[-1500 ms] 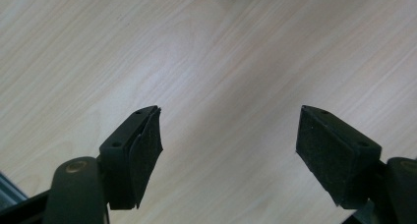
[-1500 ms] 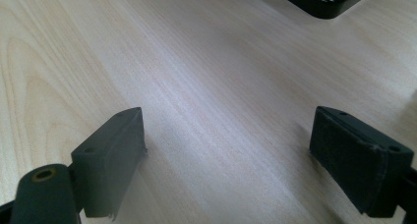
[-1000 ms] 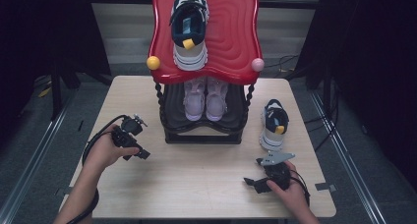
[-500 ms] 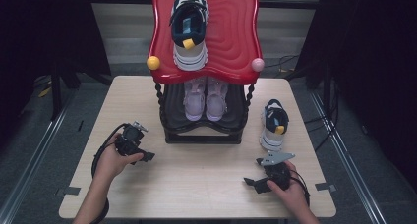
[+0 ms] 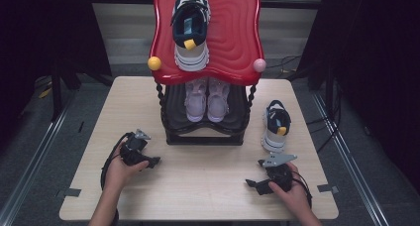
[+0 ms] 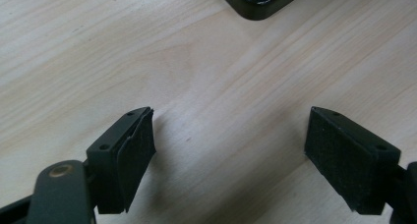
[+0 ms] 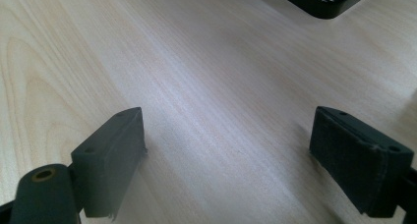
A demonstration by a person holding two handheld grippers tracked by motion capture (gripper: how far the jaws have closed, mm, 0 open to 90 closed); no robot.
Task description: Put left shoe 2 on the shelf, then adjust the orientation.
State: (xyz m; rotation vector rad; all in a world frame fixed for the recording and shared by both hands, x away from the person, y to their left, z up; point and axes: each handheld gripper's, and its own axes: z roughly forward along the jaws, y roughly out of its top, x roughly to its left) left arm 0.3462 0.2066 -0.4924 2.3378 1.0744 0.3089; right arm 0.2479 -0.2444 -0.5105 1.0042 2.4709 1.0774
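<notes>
1. High view: a pale wooden tabletop [image 5: 198,186] stands on a grey floor with black curtains on both sides. At its far edge stands a black rack [image 5: 205,132] with a red wavy tray [image 5: 237,32] on top. One navy and white sneaker [image 5: 190,28] sits on that tray and a pink pair [image 5: 207,99] sits on the shelf below, so I judge that the rack is where shoes belong. The matching loose sneaker [image 5: 275,126] stands on the tabletop just beside the rack's right side, near the right edge, toe toward me. It is the nearest thing to my right gripper [image 5: 253,183], which rests low by the near right corner. My left gripper [image 5: 153,161] lies near the left edge, apart from the rack's front left corner.

2. Left gripper view: my left gripper [image 6: 231,160] has its jaws spread wide, having just been opening, with bare wood grain between the pads [image 6: 135,150]. The rack's base corner [image 6: 260,0] shows at the top, so I point toward it without touching it.

3. Right gripper view: my right gripper [image 7: 226,165] is released too, its pads [image 7: 354,155] wide apart over bare wood, gripping nothing. The rack's dark base edge [image 7: 324,0] lies ahead. I judge that the lone sneaker on the tabletop waits to join its mate.
</notes>
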